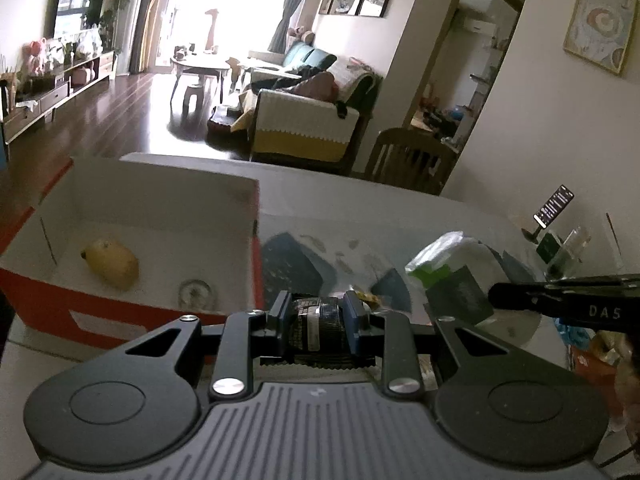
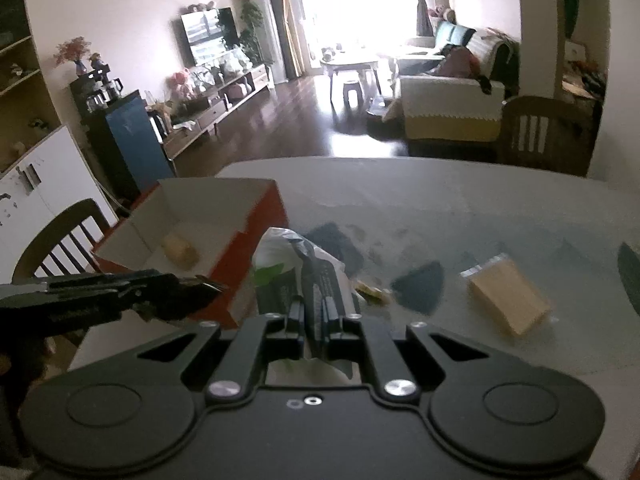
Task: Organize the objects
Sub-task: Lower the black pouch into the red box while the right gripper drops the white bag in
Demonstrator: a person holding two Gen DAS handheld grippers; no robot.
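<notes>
On the table (image 2: 460,200), at 10 o'clock in the left wrist view, sits a red-and-white box (image 1: 132,312) w/ a yellow fruit (image 1: 111,264) inside. Left gripper (image 1: 317,318) fingers are clamped on a dark cylindrical item (image 1: 316,326). Right gripper (image 2: 315,316) fingers are nearly closed, pinching a plastic bag (image 2: 296,264) just beside the box. Tan packet (image 2: 508,296) lies at 3 o'clock in the right wrist view.
</notes>
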